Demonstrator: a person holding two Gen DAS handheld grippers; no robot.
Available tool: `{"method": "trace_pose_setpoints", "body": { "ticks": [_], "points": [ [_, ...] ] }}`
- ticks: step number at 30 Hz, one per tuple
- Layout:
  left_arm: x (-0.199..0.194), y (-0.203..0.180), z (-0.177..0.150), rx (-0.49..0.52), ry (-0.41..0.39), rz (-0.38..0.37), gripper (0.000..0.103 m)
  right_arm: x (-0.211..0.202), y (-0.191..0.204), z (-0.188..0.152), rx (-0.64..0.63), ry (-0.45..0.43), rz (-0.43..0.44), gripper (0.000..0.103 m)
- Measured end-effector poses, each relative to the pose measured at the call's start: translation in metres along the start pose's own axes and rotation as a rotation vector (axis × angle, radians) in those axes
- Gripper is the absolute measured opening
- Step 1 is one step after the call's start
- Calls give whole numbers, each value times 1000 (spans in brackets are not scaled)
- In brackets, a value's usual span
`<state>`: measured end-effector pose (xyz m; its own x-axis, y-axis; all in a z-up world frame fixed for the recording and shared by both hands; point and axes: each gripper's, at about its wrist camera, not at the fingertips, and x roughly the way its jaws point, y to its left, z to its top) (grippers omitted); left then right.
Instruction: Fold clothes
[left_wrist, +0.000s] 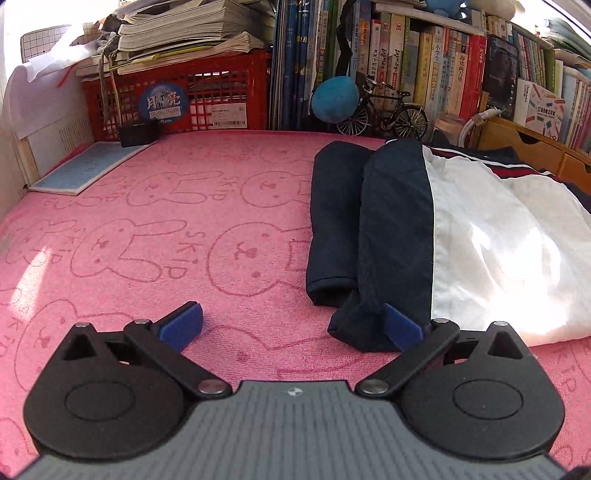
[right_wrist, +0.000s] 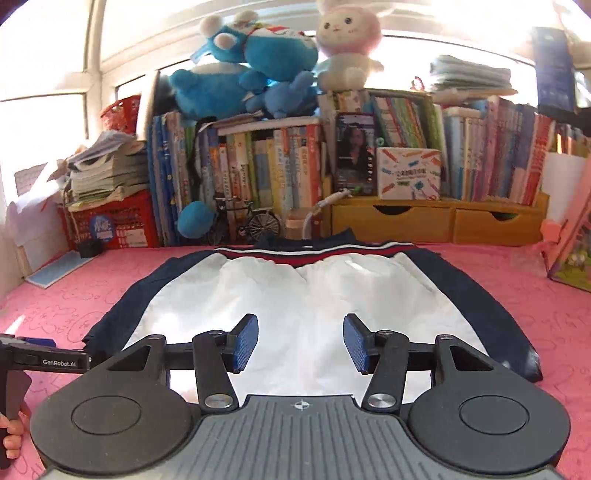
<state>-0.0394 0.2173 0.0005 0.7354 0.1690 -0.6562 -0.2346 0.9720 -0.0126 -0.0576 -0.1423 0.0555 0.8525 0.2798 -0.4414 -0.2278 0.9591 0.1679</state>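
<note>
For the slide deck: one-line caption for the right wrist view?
Open right gripper above a white, navy-sleeved jacket spread on a pink towel.

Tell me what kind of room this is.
Probably a child's bedroom or study corner: packed bookshelves, plush toys on top, and a pink bunny-print towel spread under the jacket.

Both wrist views look low across the jacket toward shared bookshelves.

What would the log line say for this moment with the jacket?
task: fold clothes | jacket: flat on pink towel, sleeves folded alongside | left gripper: open, by sleeve cuff | right gripper: open, empty, over white panel
</note>
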Motion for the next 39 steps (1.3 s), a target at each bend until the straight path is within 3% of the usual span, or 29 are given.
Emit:
{"method": "trace_pose_setpoints", "body": {
  "ticks": [4,6,7,9,12,18,21,25,27,29,30,31,34,39],
  "points": [
    [-5,-2,-1,-12,-4,23,103,-9,-107,-12,417,43,-53,58],
    [-23,-14,-1,3,-29,49,103,-8,-140,-24,546,58,-57,58],
    [-34,-26,-1,42,-66,21,103,-6,-153,-29,589,63,-62,59],
    [-52,-54,0,121,-133,-50,103,2,-164,-34,611,67,-66,60],
    [-52,-101,4,186,-131,-161,103,21,-172,-35,649,78,-37,64],
    [-13,-179,-3,294,-40,-166,103,46,-178,-44,731,61,22,70],
    [4,-189,-12,301,-34,-156,103,53,-180,-42,737,41,34,72],
    [11,-178,-8,250,7,-210,103,71,-175,-34,695,35,44,83],
    [11,-177,-9,247,9,-215,103,88,-168,-26,658,50,58,84],
    [11,-177,-9,246,9,-215,103,106,-163,-23,653,83,90,65],
    [11,-177,-9,246,9,-216,103,113,-160,-22,659,101,98,47],
    [11,-178,-9,245,8,-216,103,117,-157,-21,657,108,94,37],
    [10,-178,-9,243,8,-217,103,124,-146,-17,619,113,72,18],
    [-4,-150,-10,194,19,-274,103,101,-77,13,185,-1,-46,11]
  ]
}}
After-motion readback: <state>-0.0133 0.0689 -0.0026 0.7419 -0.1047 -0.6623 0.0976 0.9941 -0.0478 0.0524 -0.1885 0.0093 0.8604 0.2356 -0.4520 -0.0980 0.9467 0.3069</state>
